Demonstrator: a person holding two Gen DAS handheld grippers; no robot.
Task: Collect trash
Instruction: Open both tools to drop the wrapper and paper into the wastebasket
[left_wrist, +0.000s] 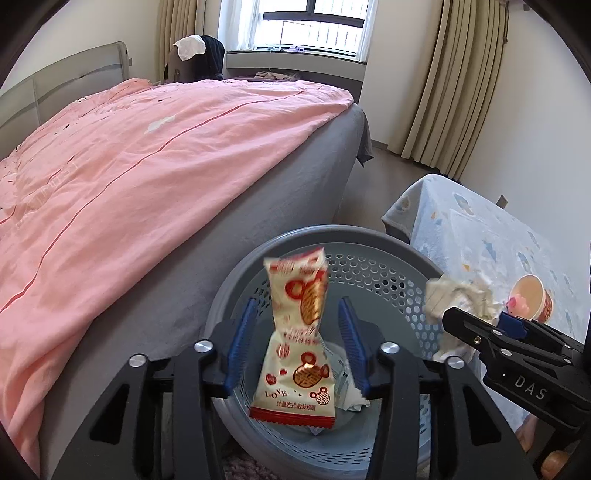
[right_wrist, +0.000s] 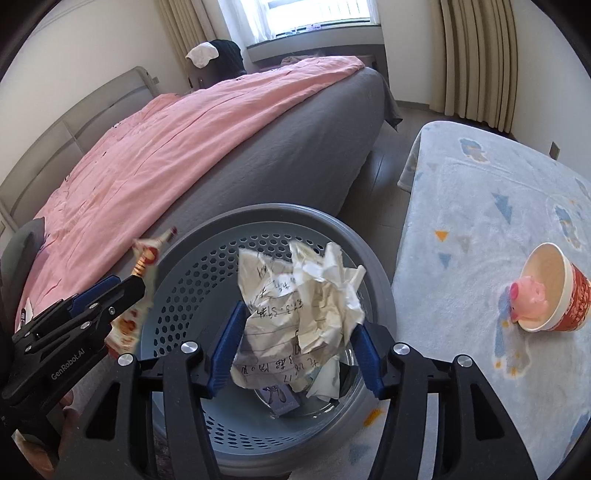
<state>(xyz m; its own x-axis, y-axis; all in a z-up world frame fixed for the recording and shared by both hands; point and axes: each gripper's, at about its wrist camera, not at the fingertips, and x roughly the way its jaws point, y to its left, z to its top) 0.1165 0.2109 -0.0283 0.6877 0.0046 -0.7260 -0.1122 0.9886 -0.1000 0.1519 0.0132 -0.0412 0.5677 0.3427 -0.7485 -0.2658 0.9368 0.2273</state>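
Left tool (left_wrist: 297, 343) is spread wide, the snack wrapper (left_wrist: 297, 332) loose between its fingers above the bin (left_wrist: 388, 273). Right tool (right_wrist: 295, 343) is parted too, with crumpled paper (right_wrist: 295, 314) over the bin.

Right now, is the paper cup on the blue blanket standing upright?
No. In the right wrist view the paper cup lies tipped on its side on the blue blanket, a pink pig toy at its mouth.

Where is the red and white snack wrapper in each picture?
Left wrist view: the red and white snack wrapper hangs bottom centre, between the left gripper fingers, over the bin.
Right wrist view: it shows at the left edge, blurred.
Shared landmark: the grey perforated plastic bin.
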